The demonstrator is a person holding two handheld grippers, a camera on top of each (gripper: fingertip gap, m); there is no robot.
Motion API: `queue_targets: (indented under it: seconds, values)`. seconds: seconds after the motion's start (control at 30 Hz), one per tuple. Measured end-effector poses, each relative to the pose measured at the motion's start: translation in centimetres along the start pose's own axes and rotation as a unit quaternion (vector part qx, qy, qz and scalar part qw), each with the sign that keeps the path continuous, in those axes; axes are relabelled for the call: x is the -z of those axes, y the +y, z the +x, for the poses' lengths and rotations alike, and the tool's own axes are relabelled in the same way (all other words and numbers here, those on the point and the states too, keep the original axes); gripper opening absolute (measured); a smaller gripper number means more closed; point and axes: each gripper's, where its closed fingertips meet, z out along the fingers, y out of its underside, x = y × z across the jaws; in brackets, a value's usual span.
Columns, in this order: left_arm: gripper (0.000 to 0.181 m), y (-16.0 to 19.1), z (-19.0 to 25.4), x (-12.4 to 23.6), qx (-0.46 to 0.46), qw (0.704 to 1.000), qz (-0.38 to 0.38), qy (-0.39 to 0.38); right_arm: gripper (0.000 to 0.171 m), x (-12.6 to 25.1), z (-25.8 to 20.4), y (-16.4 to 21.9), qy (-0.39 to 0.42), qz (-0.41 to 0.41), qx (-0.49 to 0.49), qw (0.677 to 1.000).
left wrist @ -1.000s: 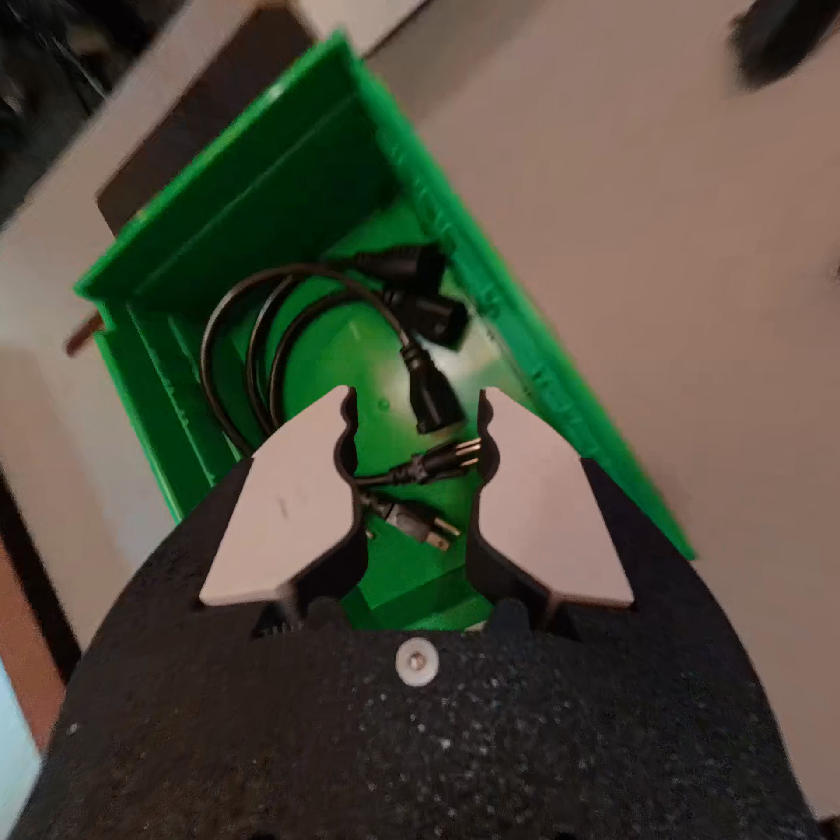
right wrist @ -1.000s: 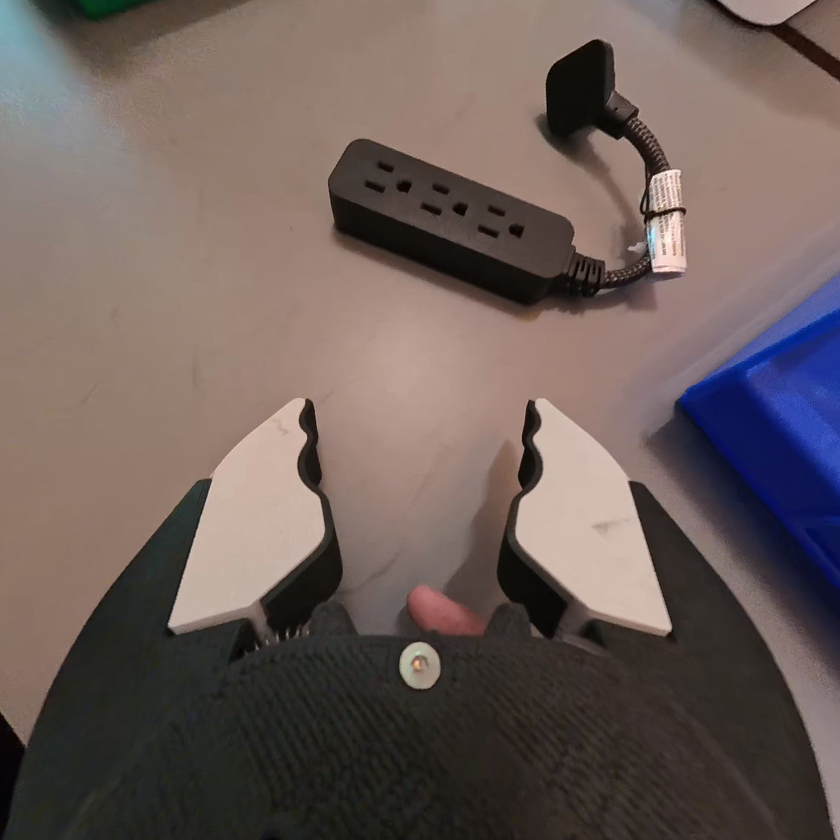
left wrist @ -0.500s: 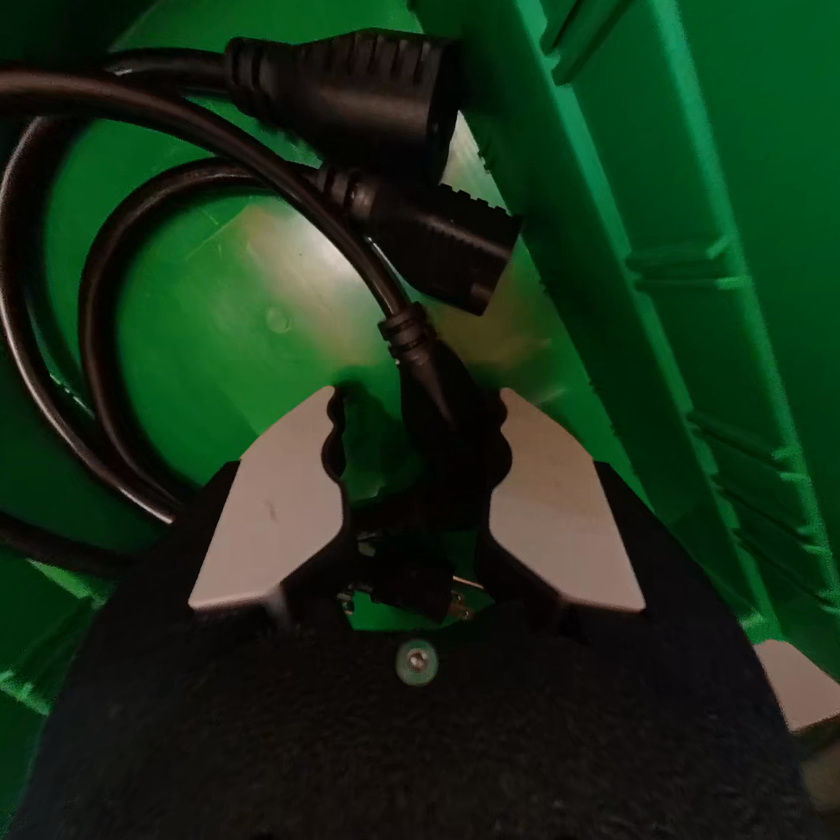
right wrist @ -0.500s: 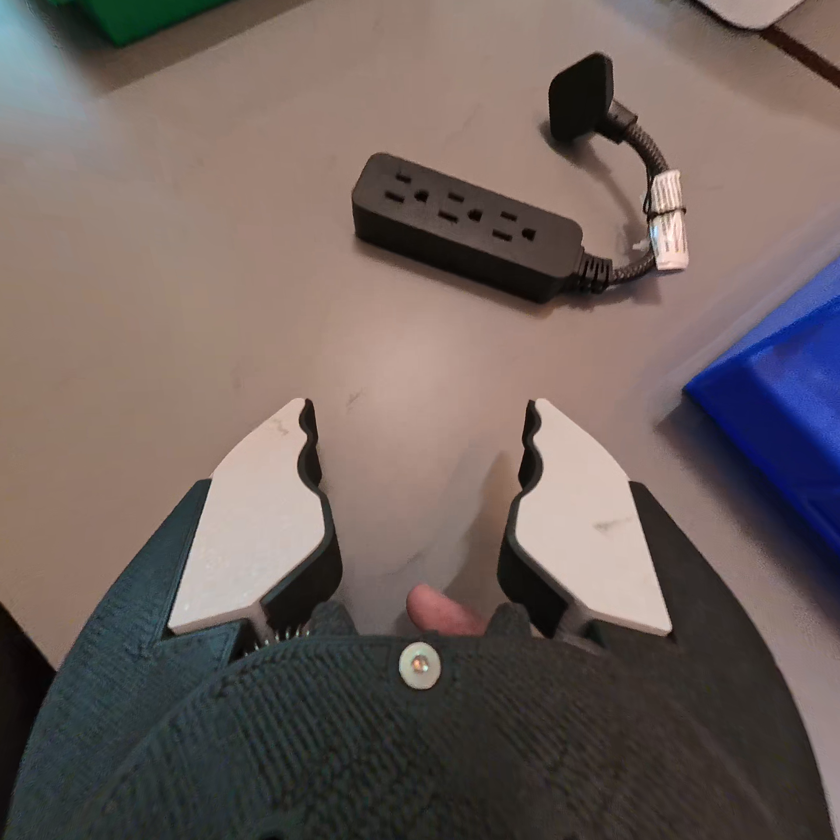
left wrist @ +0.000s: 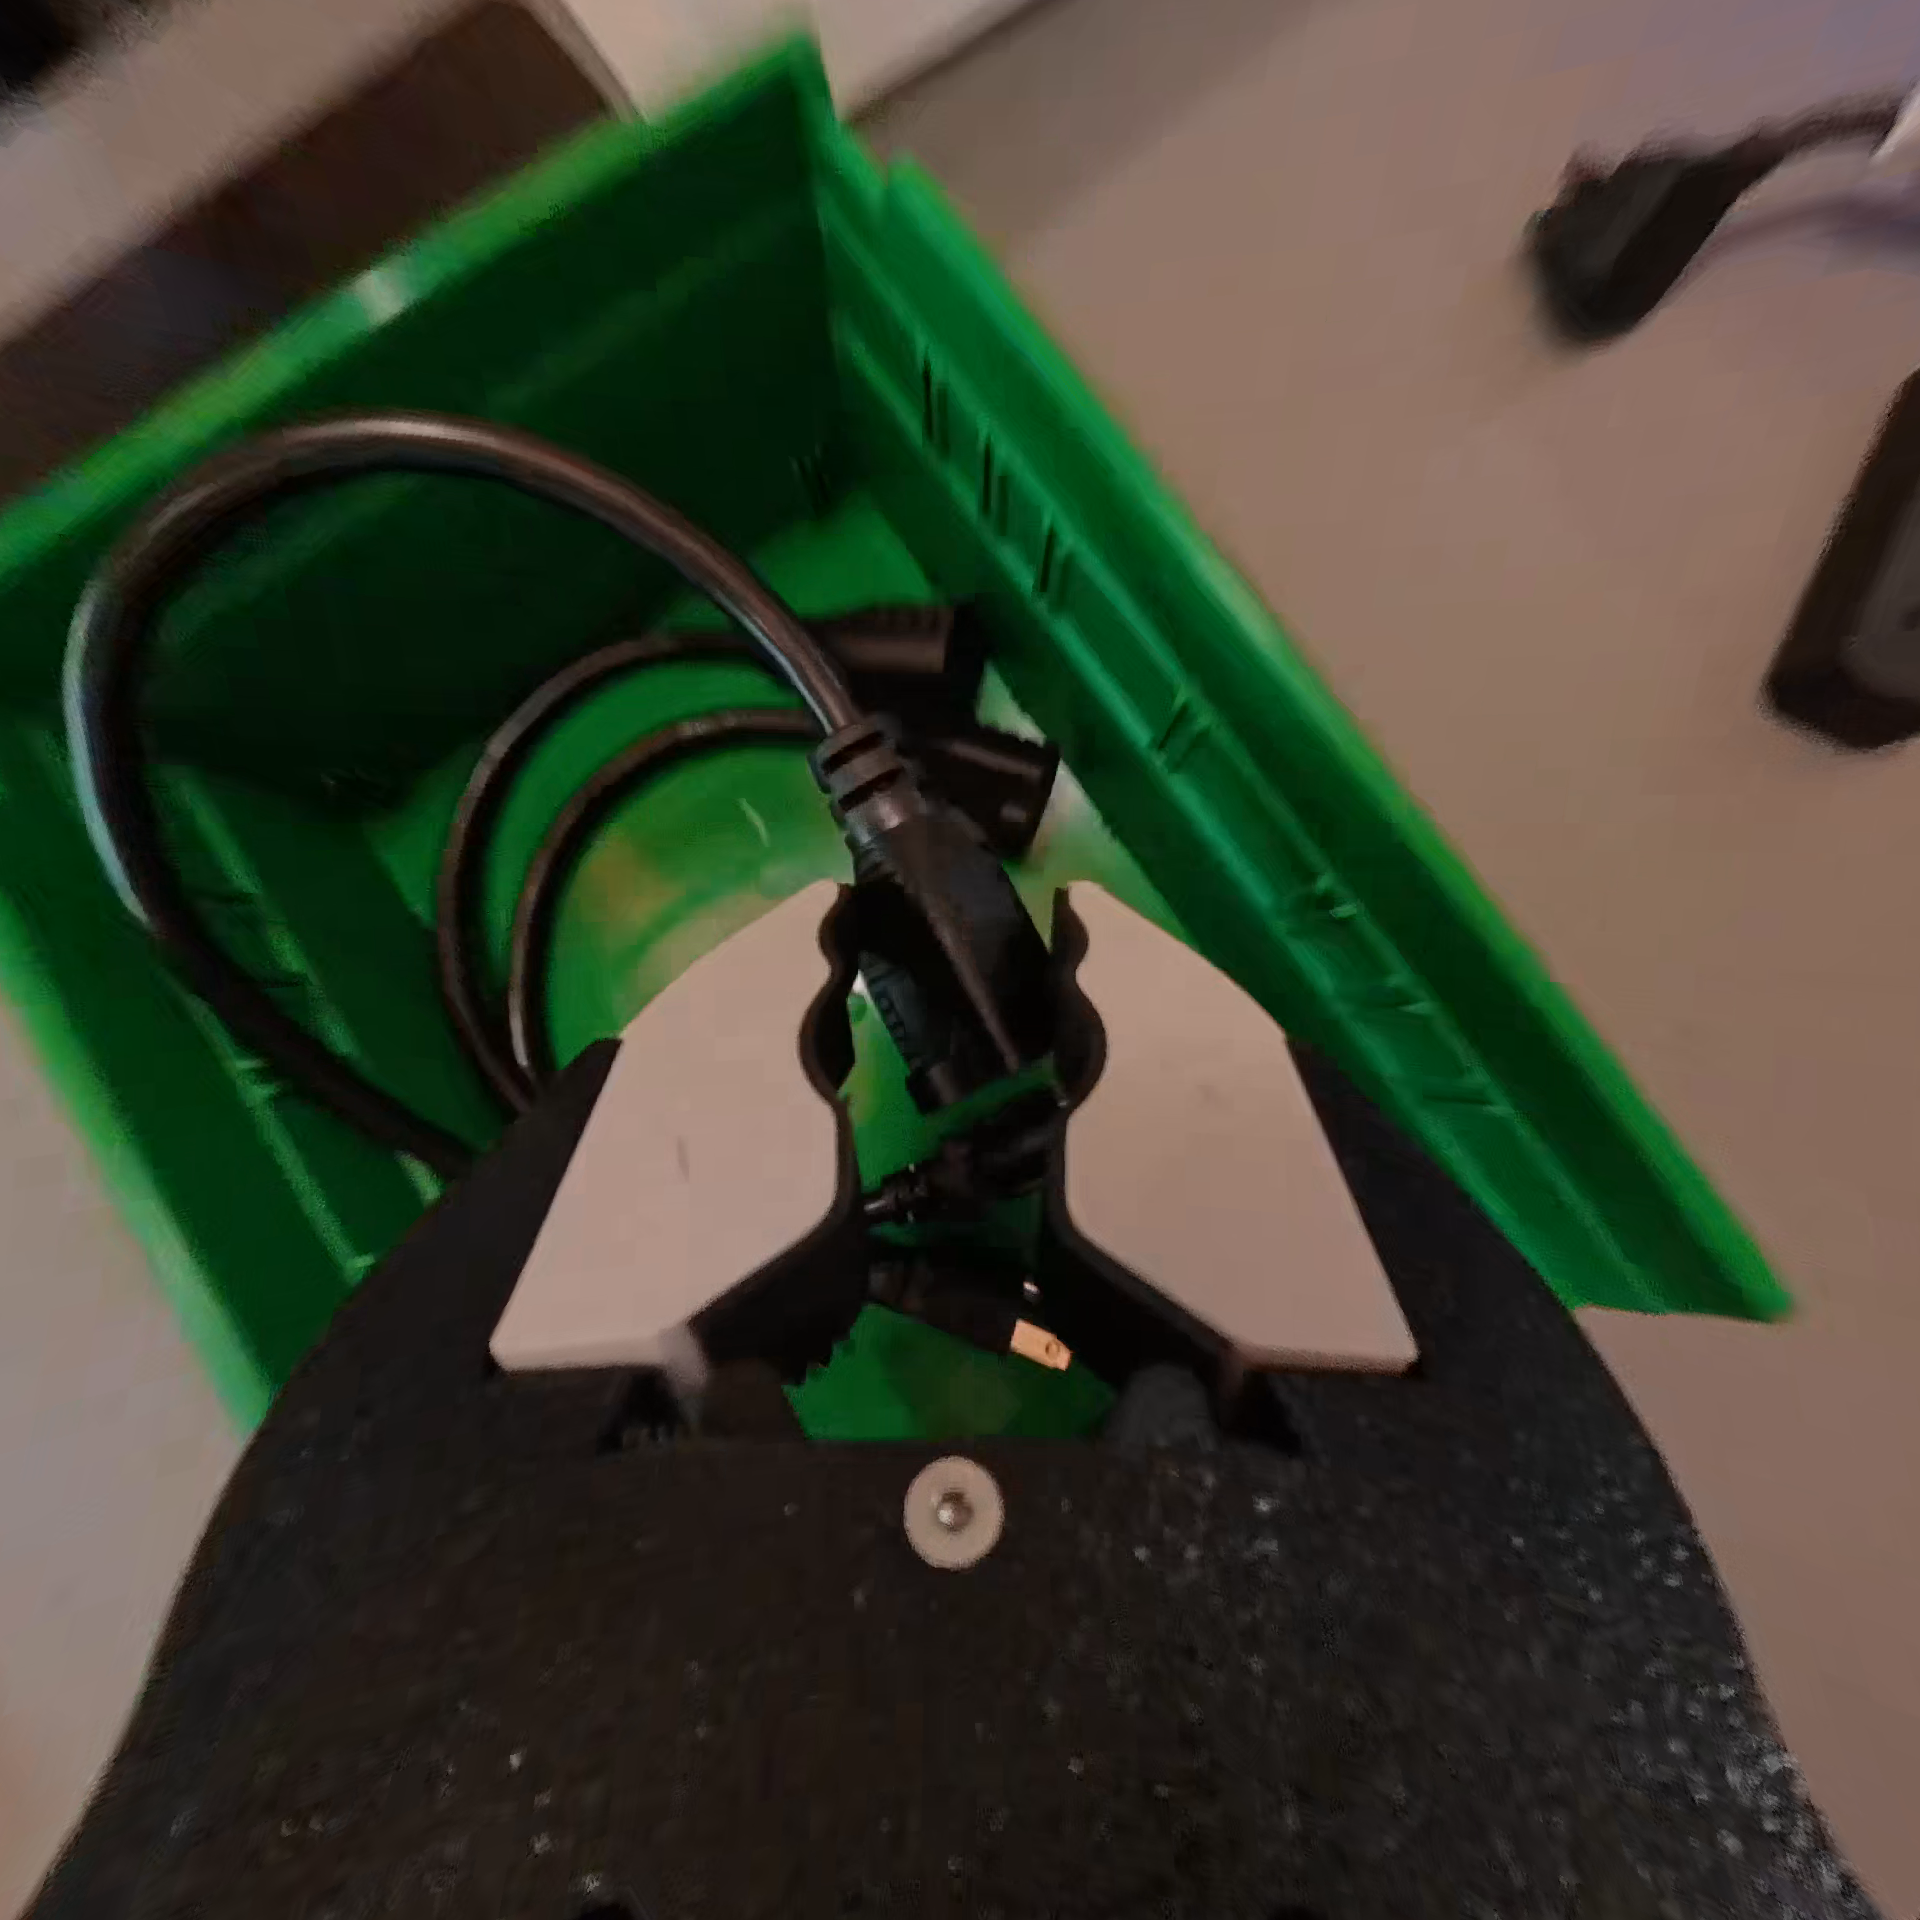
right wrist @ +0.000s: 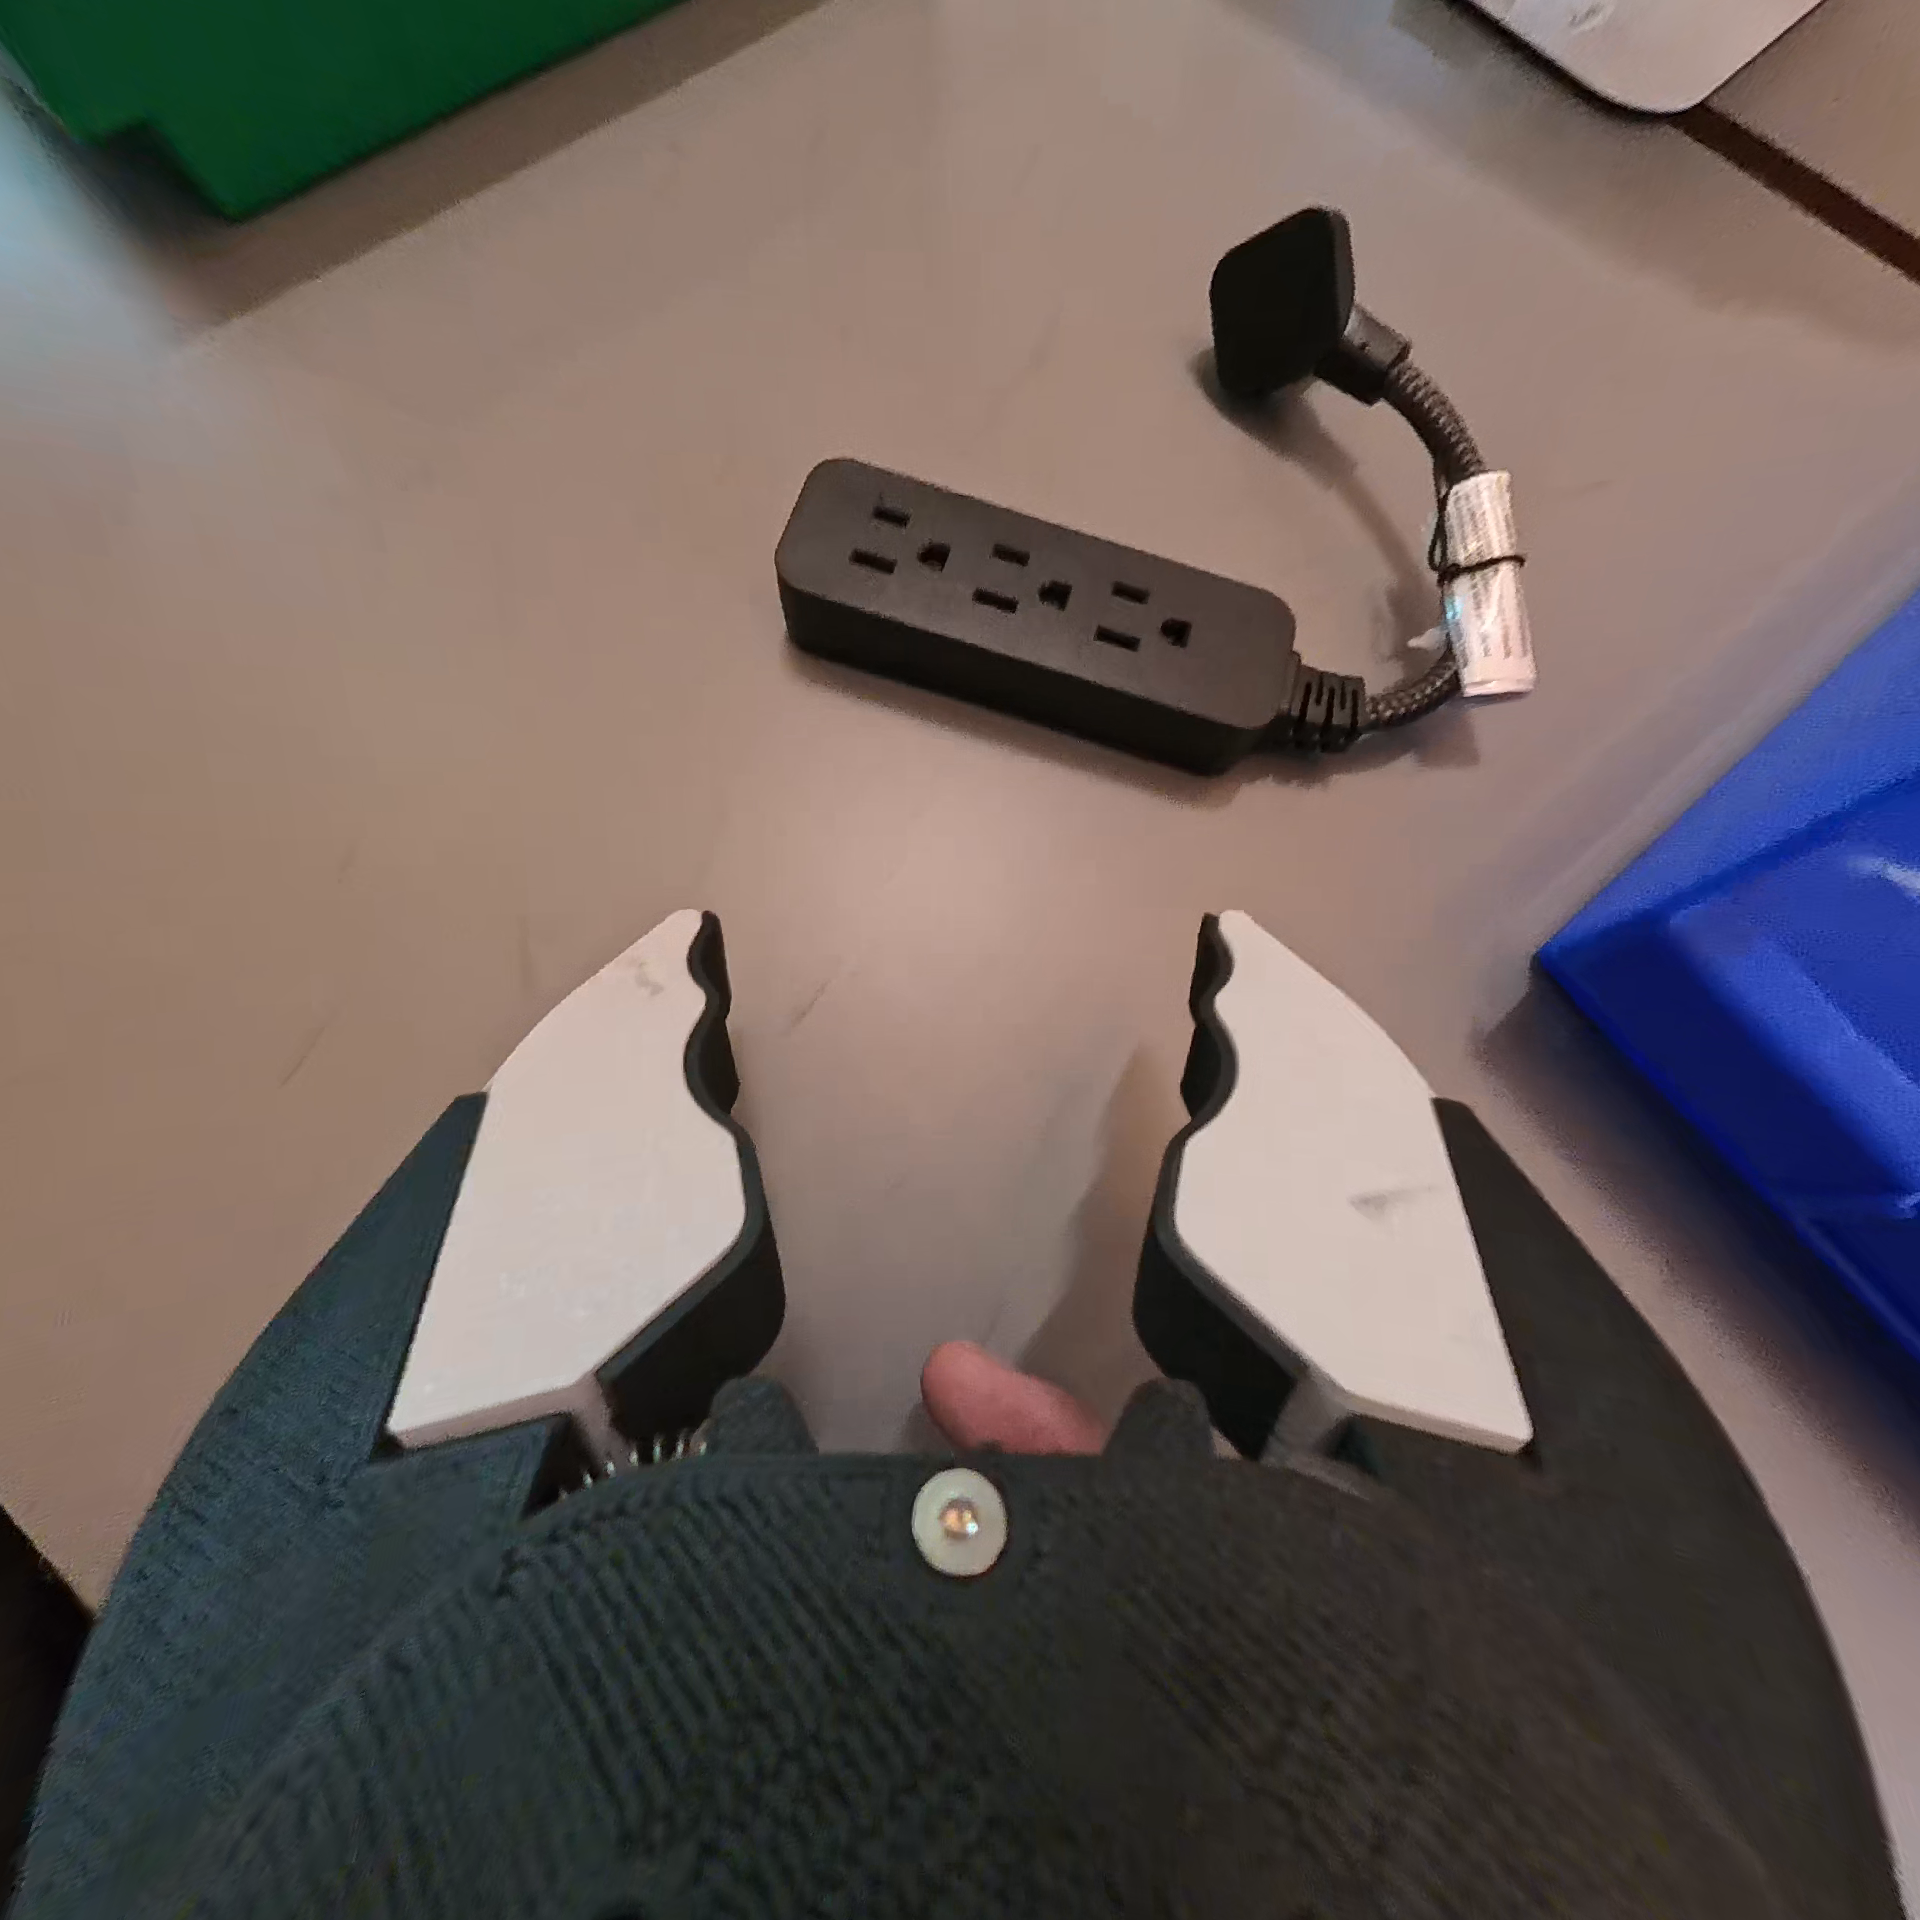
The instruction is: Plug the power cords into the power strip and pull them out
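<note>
In the left wrist view, the left gripper (left wrist: 951,997) is clamped on the black connector of a power cord (left wrist: 940,914) above the green bin (left wrist: 1195,707), its cable looping back over two more cords lying in the bin (the frame is blurred).

In the right wrist view, the right gripper (right wrist: 961,1023) hovers with jaws spread wide and empty above the grey table (right wrist: 416,623). The black power strip (right wrist: 1029,613) lies ahead, sockets up, near a blue bin (right wrist: 1766,987).

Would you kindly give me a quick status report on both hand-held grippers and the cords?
Left hand-held gripper shut on power cord plug, over green bin. Right hand-held gripper open, empty. Power strip outlets all free, nothing blocking.
</note>
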Motion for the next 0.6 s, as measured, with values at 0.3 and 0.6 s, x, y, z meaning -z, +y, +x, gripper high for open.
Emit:
queue_targets:
  seconds: [0.3, 0.6]
  values:
    - [0.034, -8.4, 2.4, 11.5, -0.077, 0.979, 0.185, -0.046, 0.085, -1.1, 0.9, -1.3, 0.018, 0.016, -0.010, 1.000]
    - [0.034, -12.4, 15.5, 14.6, -0.160, 0.927, 0.279, 0.191, 0.098, -0.1, 1.0, -4.7, -0.031, 0.109, -0.015, 0.993]
